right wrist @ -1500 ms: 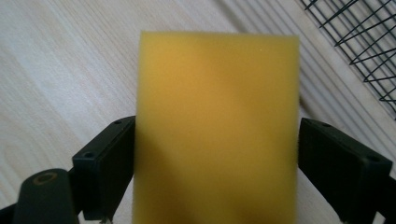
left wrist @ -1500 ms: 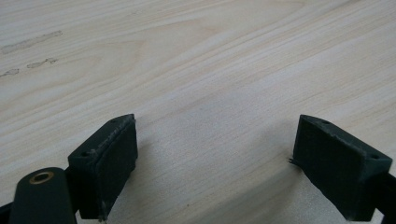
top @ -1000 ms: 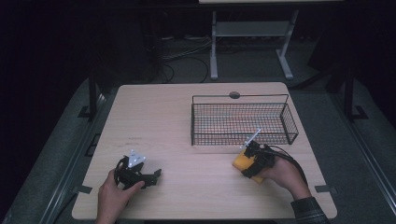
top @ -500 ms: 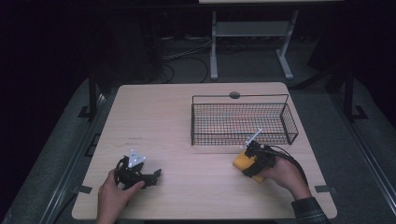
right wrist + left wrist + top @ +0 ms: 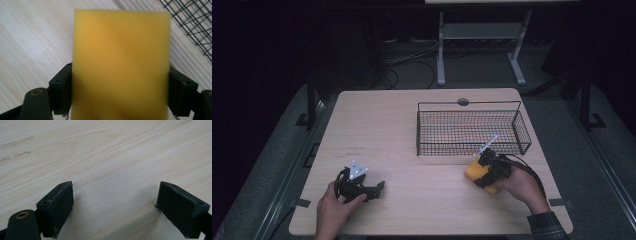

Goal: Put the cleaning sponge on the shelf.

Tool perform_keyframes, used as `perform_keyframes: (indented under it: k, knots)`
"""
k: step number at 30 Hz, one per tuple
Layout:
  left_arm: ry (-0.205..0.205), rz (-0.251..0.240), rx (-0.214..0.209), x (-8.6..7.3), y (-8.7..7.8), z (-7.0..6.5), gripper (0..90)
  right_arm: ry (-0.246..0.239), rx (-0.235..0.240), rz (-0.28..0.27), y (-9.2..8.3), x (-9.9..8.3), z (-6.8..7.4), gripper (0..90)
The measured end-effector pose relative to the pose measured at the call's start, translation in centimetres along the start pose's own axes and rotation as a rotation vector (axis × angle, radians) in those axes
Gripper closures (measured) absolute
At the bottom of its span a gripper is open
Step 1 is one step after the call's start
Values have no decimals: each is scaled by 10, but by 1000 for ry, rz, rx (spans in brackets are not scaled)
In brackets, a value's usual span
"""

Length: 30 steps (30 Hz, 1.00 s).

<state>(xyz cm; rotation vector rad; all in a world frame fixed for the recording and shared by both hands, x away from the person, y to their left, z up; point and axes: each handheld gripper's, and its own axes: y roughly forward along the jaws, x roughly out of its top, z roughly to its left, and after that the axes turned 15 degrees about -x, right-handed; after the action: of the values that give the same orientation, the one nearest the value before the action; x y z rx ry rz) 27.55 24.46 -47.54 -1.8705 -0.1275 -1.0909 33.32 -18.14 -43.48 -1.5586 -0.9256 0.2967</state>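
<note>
A yellow sponge (image 5: 121,65) stands between the jaws of my right gripper (image 5: 120,92), which is shut on its two sides. From above, the sponge (image 5: 474,170) and right gripper (image 5: 486,170) rest low over the table, just in front of the black wire basket (image 5: 472,131). My left gripper (image 5: 374,189) lies at the front left of the table in the person's hand. In the left gripper view it (image 5: 113,206) is open, its jaws wide apart over bare wood.
The light wooden table (image 5: 382,125) carries the wire basket at the right rear; its mesh corner (image 5: 192,22) lies just up and right of the sponge. A round grommet (image 5: 463,102) sits at the far edge. Dark floor, cables and a stand lie beyond.
</note>
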Motion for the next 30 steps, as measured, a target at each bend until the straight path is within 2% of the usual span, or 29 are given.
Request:
perform_keyframes:
  k: [30]
  knots:
    - [0, 0, 0, 0, 0, 0, 130, 62, -25, -1, -27, -21, -30, 221]
